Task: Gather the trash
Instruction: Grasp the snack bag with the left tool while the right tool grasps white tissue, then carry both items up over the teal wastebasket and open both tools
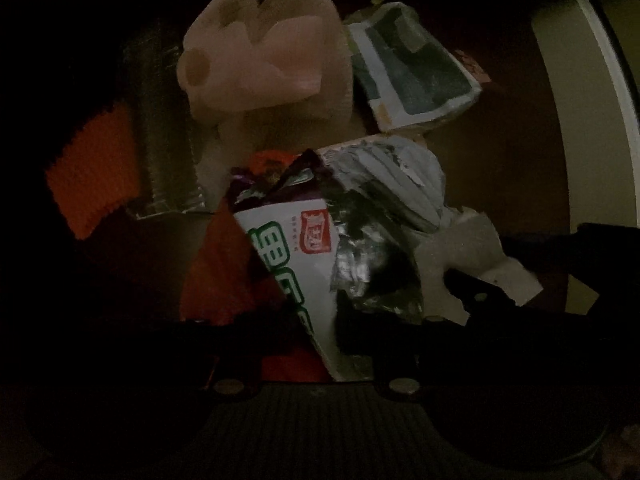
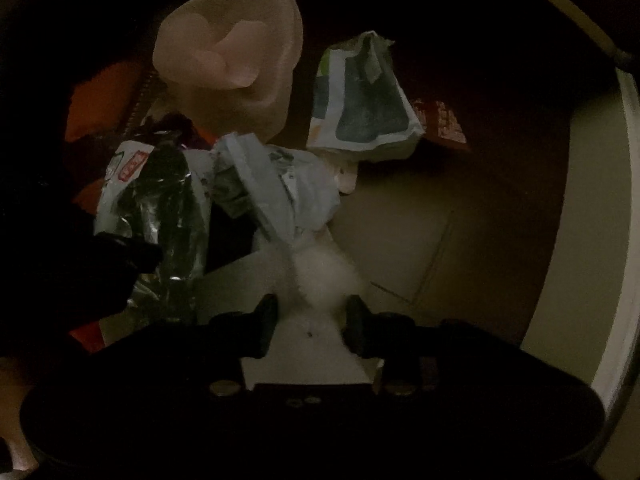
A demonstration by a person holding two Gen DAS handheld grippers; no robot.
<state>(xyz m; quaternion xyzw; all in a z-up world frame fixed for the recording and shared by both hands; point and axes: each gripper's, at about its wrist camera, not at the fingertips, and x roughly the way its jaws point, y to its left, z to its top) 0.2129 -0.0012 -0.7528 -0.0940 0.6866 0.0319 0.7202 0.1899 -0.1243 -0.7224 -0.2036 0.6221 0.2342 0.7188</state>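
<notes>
Between the fingers of the right gripper [image 2: 310,326], a white foam scrap [image 2: 320,280] is seen; the jaws stand partly open around it, and contact with either pad cannot be made out in the gloom. Just beyond it lie a crumpled grey-blue bag [image 2: 276,184], a white-and-green snack wrapper [image 2: 156,200] with a foil lining, a pale pink foam block [image 2: 232,64] and a torn dark-printed packet [image 2: 360,108]. From the left wrist view, the same wrapper [image 1: 296,256] is found amid the left gripper [image 1: 296,344], whose fingers are lost in shadow, so its opening cannot be told. All trash is heaped inside a dim round bin [image 1: 592,120].
</notes>
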